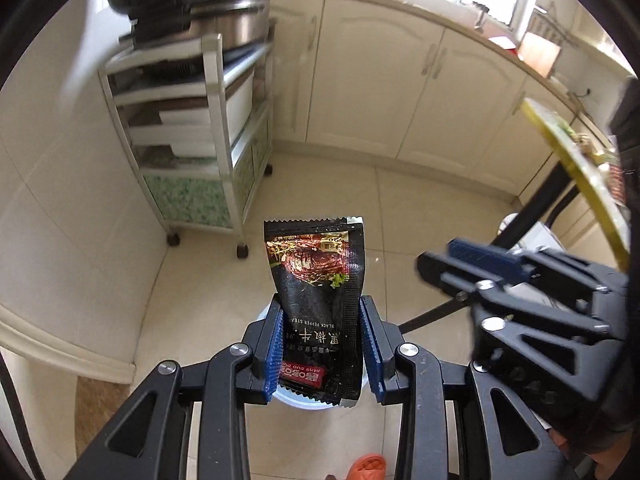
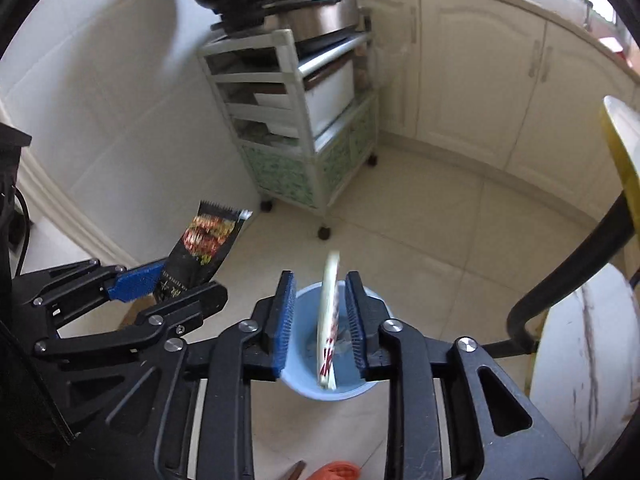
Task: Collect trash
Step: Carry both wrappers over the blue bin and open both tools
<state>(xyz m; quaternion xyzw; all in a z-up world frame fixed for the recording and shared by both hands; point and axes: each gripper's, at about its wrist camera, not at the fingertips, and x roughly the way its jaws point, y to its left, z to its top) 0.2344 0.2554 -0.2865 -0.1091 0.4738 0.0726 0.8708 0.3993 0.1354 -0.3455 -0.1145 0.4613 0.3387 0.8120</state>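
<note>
Your left gripper (image 1: 323, 344) pinches the black sauce packet (image 1: 316, 300) by its lower part. The packet stands over the blue bin (image 2: 332, 388) on the floor, but its long top leans toward the rim (it may tip outside if you let go now). Your right gripper (image 2: 320, 332) has its jaws spread, and the white wrapper (image 2: 329, 320) hangs loose between them above the bin. It is thin and light, so it could drift past the rim.

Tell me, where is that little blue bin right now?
The blue bin stands on the floor tiles right under the right gripper, near the wheeled cart.
</note>
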